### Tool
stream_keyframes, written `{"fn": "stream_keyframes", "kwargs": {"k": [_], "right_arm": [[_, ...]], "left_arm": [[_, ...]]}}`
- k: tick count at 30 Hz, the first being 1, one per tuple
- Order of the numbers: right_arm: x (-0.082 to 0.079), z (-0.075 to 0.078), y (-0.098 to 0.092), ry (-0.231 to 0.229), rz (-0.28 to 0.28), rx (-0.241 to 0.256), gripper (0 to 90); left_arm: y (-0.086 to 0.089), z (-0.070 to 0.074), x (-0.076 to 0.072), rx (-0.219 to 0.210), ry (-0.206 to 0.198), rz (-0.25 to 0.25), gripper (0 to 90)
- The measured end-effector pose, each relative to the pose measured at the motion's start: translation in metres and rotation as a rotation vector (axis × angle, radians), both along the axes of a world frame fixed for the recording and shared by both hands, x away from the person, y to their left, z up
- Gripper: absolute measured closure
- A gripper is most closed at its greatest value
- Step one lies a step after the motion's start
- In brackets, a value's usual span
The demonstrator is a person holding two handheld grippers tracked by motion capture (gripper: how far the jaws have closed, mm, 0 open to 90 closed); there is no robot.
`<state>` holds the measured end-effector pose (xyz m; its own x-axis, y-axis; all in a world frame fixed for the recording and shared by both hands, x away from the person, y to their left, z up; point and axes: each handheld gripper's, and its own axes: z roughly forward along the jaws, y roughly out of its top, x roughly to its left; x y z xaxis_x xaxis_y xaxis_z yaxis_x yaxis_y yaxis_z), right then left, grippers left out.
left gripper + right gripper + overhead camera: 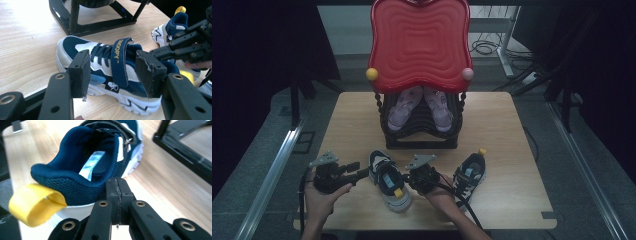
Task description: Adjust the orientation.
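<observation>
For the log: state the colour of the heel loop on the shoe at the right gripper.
Yellow; the heel loop shows best in the right gripper view.

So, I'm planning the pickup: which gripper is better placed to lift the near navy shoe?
Probably left: the left gripper is open, jaws straddling the navy shoe; the right gripper is shut at its heel.

A light wooden rectangular table fills the frame's middle. At its upper centre stands a black ribbed shoe rack. Two navy-and-white sneakers lie at lower centre: one left, one right, well apart.
</observation>
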<state>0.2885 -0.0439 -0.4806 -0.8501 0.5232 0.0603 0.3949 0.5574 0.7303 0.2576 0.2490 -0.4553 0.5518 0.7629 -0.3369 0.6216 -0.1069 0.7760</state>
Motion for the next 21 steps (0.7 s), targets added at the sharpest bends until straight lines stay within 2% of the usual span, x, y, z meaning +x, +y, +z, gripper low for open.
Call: {"fn": "stream_keyframes", "kwargs": {"k": [5,8,21], "right_arm": [[-0.006,-0.001,0.007,0.023,0.036,0.019,89.9],[-0.010,-0.002,0.010,0.022,0.050,0.024,89.9],[-0.014,-0.006,0.014,0.043,0.071,0.048,89.9]], "left_arm": [[0.002,0.001,0.000,-0.002,-0.002,0.006,46.8],[0.003,0.001,0.000,-0.003,-0.003,0.007,46.8],[0.002,-0.001,0.000,0.004,0.002,0.004,46.7]]}}
